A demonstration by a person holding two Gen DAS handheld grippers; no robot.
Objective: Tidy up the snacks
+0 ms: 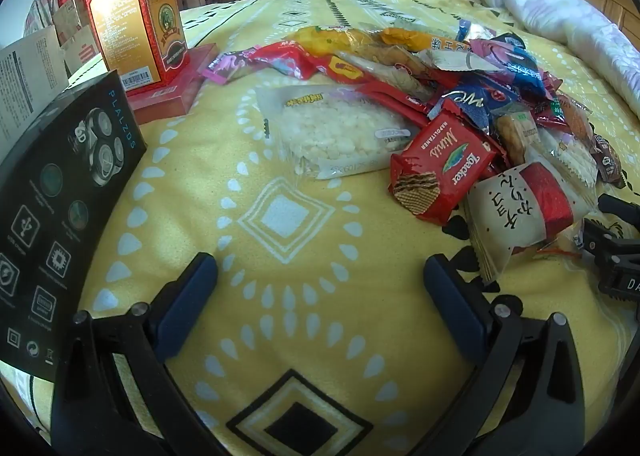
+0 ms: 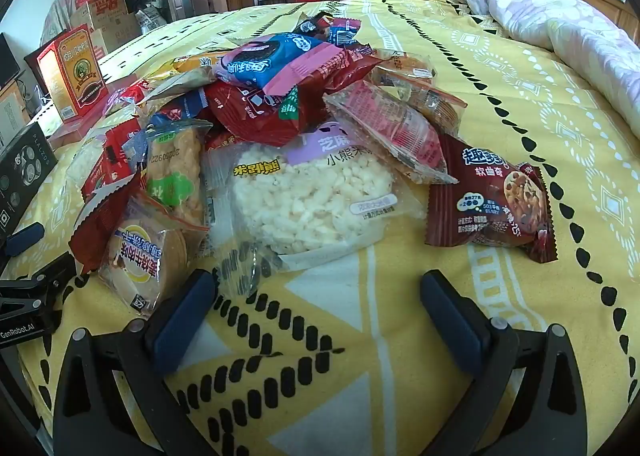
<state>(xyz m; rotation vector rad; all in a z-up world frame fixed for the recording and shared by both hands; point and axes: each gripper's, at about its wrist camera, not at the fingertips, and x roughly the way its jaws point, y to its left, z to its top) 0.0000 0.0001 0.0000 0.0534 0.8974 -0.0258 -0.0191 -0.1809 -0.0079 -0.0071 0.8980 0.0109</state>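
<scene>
Snack pile (image 2: 280, 128) heaped on yellow bedspread (image 1: 288, 288). Left gripper (image 1: 320, 288) and right gripper (image 2: 318, 296) both spread wide, holding nothing.

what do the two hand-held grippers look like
Both look alike: the left hand-held gripper and the right hand-held gripper have black plastic frames with silver screw heads and two dark blue rubbery fingers. White "GenRobot.AI" lettering marks the left one's black body.
</scene>
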